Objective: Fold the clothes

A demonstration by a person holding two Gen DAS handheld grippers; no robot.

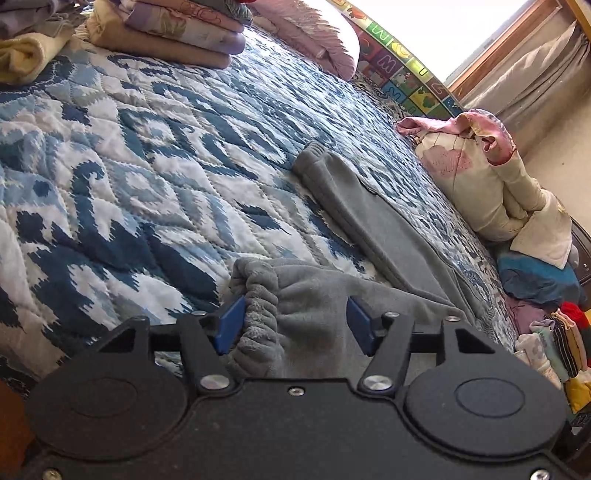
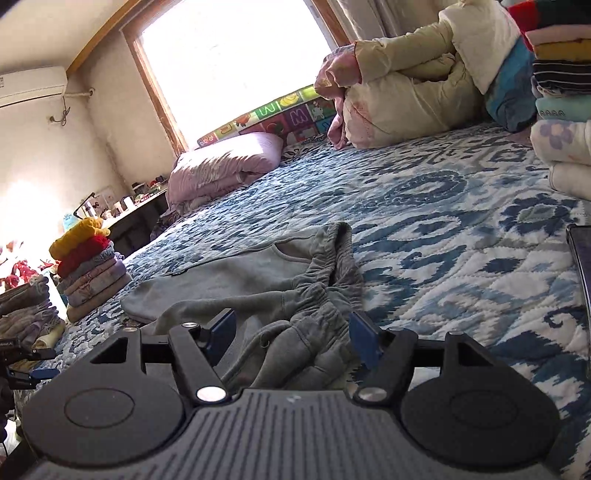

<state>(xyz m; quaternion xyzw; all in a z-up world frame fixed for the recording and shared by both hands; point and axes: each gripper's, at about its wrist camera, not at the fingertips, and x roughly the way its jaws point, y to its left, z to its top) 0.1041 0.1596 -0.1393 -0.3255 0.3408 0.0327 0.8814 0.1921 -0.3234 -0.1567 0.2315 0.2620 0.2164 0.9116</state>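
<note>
Grey sweatpants (image 1: 369, 221) lie on the blue-and-white quilted bed (image 1: 129, 166). In the left wrist view one leg stretches away to its cuff and the elastic waistband (image 1: 258, 314) is bunched between the blue pads. My left gripper (image 1: 295, 321) is open with the waistband between its fingers. In the right wrist view the sweatpants (image 2: 229, 280) lie crumpled, the gathered waistband (image 2: 314, 302) just ahead. My right gripper (image 2: 291, 332) is open, its blue pads on either side of the bunched grey fabric.
Folded clothes are stacked at the far left (image 1: 177, 33) and in a pile (image 2: 88, 266) by the bed edge. A cream and pink duvet bundle (image 1: 487, 177) and a lilac pillow (image 2: 221, 162) sit at the bed's far side. Another folded stack (image 2: 561, 85) stands at right.
</note>
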